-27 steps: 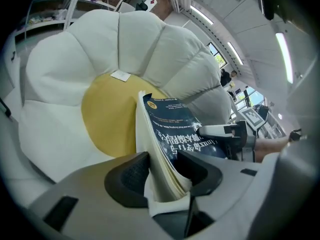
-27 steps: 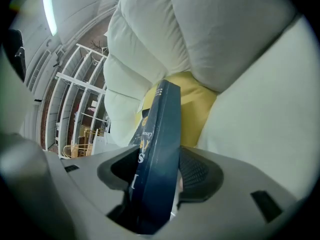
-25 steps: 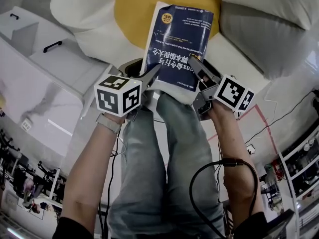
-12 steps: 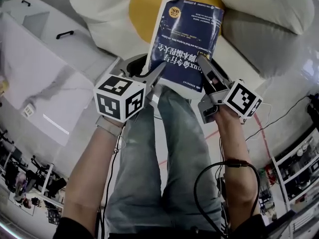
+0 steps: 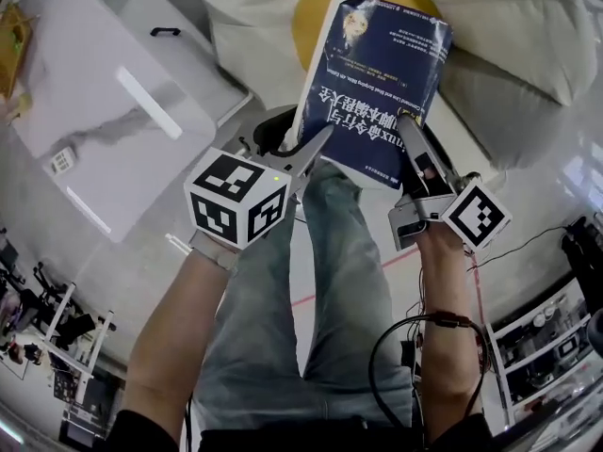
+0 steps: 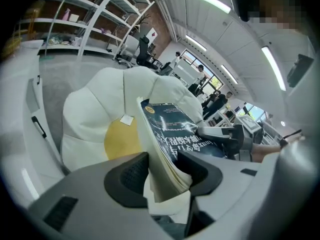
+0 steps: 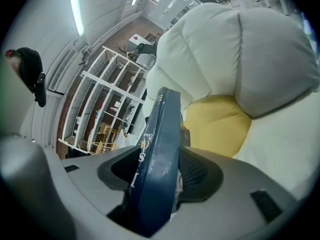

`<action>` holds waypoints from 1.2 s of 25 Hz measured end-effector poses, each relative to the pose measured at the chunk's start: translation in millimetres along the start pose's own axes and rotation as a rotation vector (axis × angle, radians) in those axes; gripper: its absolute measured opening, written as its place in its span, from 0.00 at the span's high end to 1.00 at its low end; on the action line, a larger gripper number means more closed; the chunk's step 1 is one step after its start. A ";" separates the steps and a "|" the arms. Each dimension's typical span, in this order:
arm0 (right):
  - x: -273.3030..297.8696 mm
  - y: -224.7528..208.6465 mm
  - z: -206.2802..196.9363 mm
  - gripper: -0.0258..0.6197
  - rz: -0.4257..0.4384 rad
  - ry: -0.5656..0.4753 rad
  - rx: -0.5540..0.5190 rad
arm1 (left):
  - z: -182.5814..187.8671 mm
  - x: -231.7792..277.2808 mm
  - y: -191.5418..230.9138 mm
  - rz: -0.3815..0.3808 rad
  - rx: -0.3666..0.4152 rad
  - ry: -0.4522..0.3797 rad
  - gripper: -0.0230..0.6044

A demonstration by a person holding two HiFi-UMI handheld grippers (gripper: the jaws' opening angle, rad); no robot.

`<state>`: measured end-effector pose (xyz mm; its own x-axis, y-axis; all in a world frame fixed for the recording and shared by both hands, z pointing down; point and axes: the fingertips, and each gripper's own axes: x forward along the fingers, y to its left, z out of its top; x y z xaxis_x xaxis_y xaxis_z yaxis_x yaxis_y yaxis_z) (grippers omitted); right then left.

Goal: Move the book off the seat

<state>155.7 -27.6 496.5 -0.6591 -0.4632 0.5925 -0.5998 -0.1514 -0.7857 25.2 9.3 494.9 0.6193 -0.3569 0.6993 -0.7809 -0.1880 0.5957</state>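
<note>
A thick dark-blue book [image 5: 377,88] with white print is held up above the white beanbag seat [image 5: 254,26] and its yellow cushion [image 5: 316,22]. My left gripper [image 5: 316,149] is shut on the book's page edge near its lower left corner; the pages [image 6: 165,169] sit between the two black pads. My right gripper [image 5: 407,139] is shut on the spine side, and the blue spine [image 7: 152,174] fills the gap between its pads. The book [image 6: 172,126] stands tilted, clear of the cushion [image 6: 120,139].
A white cabinet [image 5: 104,111] with a black handle stands left of the seat. The person's legs in jeans [image 5: 311,290] are below the book. A black cable [image 5: 415,337] loops by the right forearm. Shelving [image 7: 105,109] stands behind the beanbag [image 7: 240,49].
Both grippers have carried the book up and to the right, away from the yellow cushion. The view has swung, so the cabinet now sits higher at the left.
</note>
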 end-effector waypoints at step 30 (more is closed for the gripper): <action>-2.9 59.3 16.5 0.58 -0.073 0.017 -0.437 | -11.3 2.8 1.1 -0.223 -0.187 -0.415 0.66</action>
<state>129.6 -49.7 445.3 -0.6128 -0.4503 0.6493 -0.7783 0.2019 -0.5946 27.0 18.4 501.9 0.6552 -0.6677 0.3535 -0.5820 -0.1478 0.7997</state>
